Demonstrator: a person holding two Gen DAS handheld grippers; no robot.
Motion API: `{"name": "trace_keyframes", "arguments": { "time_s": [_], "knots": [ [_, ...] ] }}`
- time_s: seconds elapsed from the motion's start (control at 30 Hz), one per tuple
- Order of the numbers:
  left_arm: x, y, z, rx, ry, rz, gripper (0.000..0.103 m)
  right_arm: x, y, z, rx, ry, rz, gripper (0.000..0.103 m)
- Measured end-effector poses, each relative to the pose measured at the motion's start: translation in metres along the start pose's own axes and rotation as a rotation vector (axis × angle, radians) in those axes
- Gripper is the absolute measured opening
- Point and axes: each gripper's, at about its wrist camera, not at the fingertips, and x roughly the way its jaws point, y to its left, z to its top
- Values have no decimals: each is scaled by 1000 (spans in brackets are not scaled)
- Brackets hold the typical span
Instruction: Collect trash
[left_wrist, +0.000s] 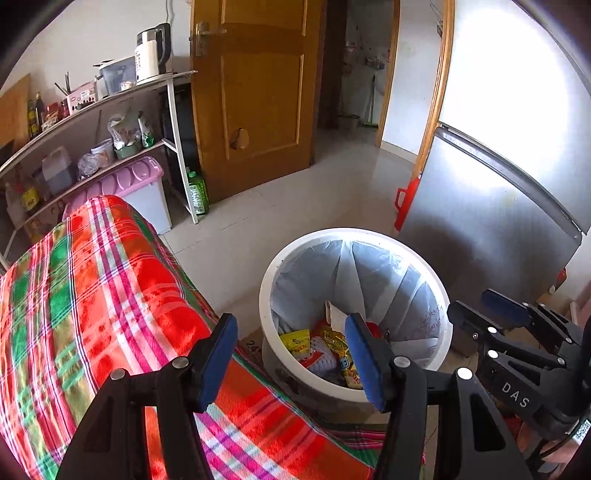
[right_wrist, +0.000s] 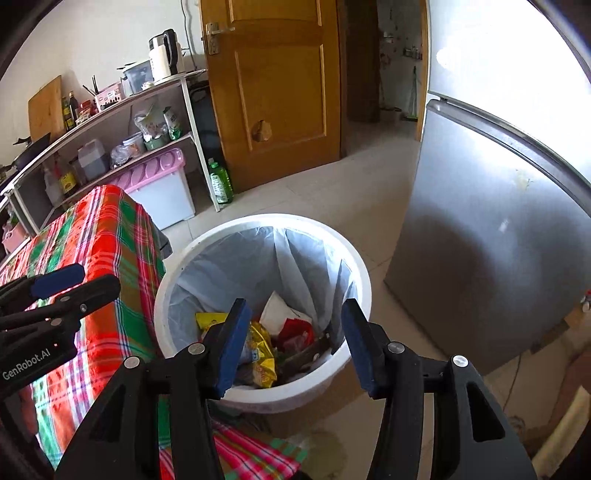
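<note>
A white trash bin (left_wrist: 354, 233) with a pale plastic liner stands on the floor beside the table; it also shows in the right wrist view (right_wrist: 258, 218). Snack wrappers (left_wrist: 334, 345) and paper lie at its bottom, also in the right wrist view (right_wrist: 264, 350). My left gripper (left_wrist: 291, 363) is open and empty, above the table edge and the bin's near rim. My right gripper (right_wrist: 291, 347) is open and empty, above the bin's near rim. Each gripper shows in the other's view: the right gripper (left_wrist: 491, 306) and the left gripper (right_wrist: 79, 282).
A table under a red and green plaid cloth (left_wrist: 92, 295) lies left of the bin. A silver fridge (left_wrist: 498, 184) stands at right. A shelf (left_wrist: 92, 122) with bottles and a kettle, a purple-lidded box (left_wrist: 144, 184), a green bottle (left_wrist: 197, 192) and a wooden door (left_wrist: 258, 92) lie behind.
</note>
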Motion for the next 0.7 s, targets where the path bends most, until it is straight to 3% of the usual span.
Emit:
{"name": "trace_keyframes", "arguments": {
  "time_s": [0.7],
  "knots": [
    [-17, -7, -28, -6, -20, 35, 60, -20, -1, -29, 57, -13, -66, 54]
  ]
}}
